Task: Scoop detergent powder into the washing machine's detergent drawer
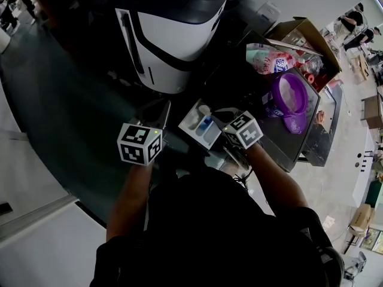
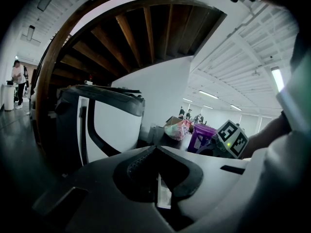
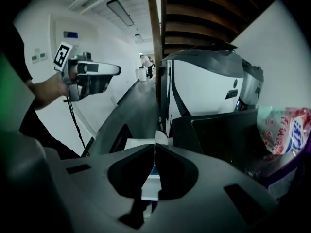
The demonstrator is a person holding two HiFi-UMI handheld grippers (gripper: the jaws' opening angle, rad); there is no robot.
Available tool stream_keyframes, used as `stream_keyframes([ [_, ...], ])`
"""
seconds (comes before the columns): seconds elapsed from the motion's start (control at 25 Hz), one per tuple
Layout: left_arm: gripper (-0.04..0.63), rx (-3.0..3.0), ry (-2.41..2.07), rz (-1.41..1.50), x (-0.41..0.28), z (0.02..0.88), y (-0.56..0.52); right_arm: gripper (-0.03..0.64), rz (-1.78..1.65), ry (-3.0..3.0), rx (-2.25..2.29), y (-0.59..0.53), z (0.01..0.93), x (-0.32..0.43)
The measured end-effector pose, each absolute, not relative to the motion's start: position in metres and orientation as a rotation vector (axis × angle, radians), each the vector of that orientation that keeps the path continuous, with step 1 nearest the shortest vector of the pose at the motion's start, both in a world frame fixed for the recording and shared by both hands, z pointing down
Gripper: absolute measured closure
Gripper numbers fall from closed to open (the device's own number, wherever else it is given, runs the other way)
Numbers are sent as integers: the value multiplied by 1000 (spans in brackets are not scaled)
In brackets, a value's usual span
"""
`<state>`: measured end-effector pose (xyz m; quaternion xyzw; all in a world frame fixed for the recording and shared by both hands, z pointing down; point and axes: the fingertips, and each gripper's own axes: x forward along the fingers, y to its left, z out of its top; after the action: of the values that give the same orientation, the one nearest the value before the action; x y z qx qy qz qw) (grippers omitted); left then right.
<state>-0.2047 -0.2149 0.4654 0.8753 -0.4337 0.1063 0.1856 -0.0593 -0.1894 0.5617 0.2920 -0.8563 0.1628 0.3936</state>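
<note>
Standing open, detergent drawer (image 1: pixel 200 124), purple tub (image 1: pixel 289 94)

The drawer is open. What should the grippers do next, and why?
Probably swing the right gripper over to the purple tub and open its jaws: the drawer is already out, and its shut jaws hold no scoop.

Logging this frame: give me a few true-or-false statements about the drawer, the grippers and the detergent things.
1. In the head view, the drawer sits between the left gripper and the right gripper. True.
2. The right gripper's jaws stand wide apart. False: they are together.
3. The purple tub stands to the person's left. False: it is to the right, past the right gripper.
4. A detergent bag lies next to the tub. True.
</note>
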Motion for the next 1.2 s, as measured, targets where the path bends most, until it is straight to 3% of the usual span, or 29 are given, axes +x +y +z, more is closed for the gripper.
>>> stream_keyframes([
  [0.4,588,2448,-1233,289,-209,469,-217,595,141,-2066,664,-193,575,-65],
  [1.2,588,2421,-1248,296,-219,473,-211,595,-62,-1979,585,-188,580,-69],
])
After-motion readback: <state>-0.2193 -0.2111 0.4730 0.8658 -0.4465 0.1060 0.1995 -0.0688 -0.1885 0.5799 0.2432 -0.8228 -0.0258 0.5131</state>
